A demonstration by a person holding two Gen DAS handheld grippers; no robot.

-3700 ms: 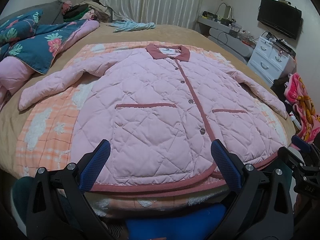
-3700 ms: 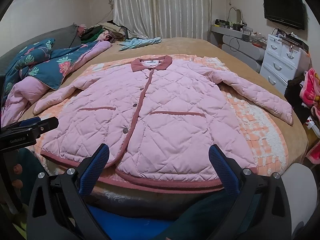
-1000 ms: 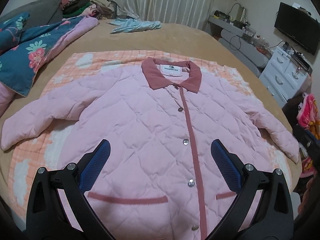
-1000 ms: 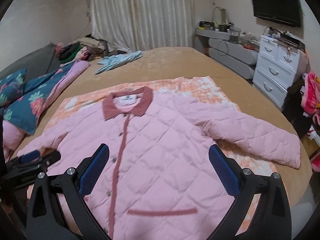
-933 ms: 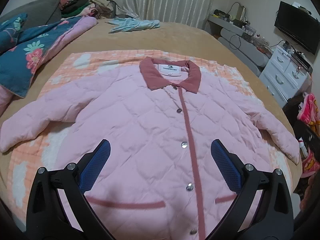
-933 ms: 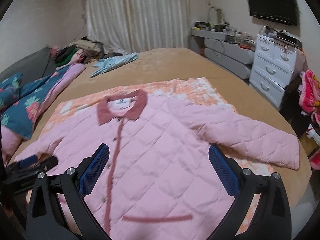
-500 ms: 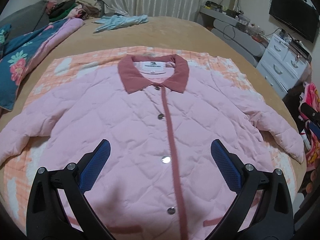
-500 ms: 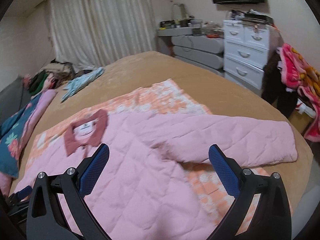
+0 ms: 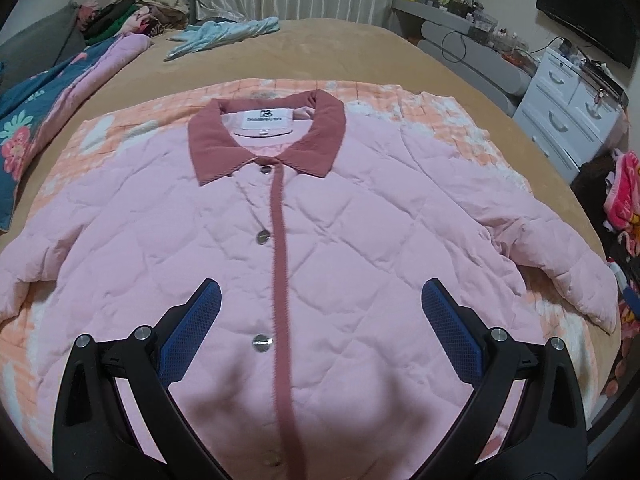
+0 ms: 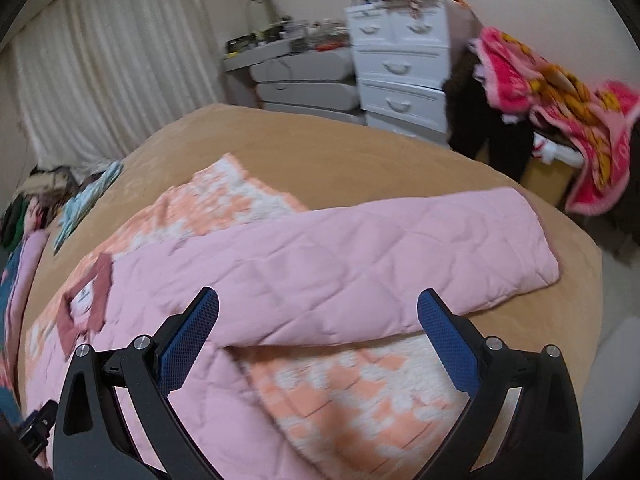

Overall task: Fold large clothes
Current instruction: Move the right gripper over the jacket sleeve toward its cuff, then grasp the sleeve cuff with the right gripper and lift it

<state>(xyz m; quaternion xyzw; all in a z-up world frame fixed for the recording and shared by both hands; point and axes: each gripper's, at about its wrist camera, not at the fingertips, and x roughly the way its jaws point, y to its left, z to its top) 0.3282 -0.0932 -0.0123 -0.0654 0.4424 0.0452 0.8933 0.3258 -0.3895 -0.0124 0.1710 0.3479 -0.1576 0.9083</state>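
- left wrist view: the puffy pink quilted jacket (image 9: 320, 240) lies flat on the orange and white blanket (image 9: 440, 120); left gripper (image 9: 320, 320) is wide, holding nothing.
- right gripper (image 10: 318, 332), wide too, hangs over the jacket's sleeve (image 10: 400, 264).
- the jacket looks soft, thick and light; pinch the sleeve end.

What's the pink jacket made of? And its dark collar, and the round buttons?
The jacket looks like soft, matte quilted fabric with padding inside: stitched diamond lines make it puff up. The collar seems to be ribbed cloth, perhaps corduroy, since fine ridges run across it. The buttons look like shiny metal snaps because they glint, though they could be silvery plastic.
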